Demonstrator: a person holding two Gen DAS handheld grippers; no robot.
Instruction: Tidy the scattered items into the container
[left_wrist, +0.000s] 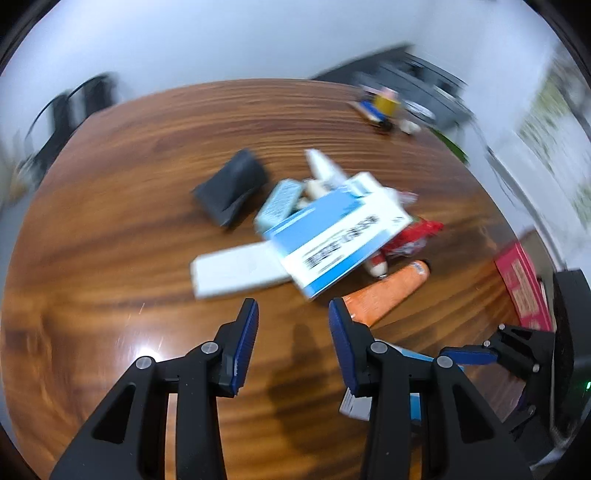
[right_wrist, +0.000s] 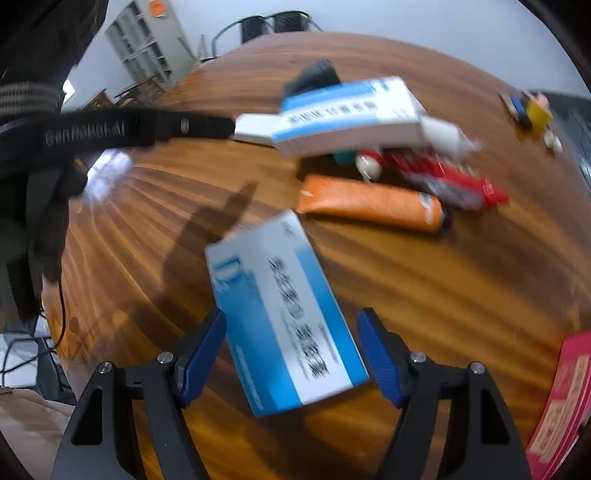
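Bright indoor light, heavy motion blur, fisheye-bent edges, glare on table (left_wrist: 110, 155).

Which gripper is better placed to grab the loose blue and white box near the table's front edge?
The right gripper. Its open jaws already straddle the blue and white cardboard box. The left gripper is open over bare wooden table, facing the pile instead.

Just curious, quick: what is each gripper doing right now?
Left gripper: open, holding nothing.
Right gripper: open, astride the blue-and-white cardboard box.
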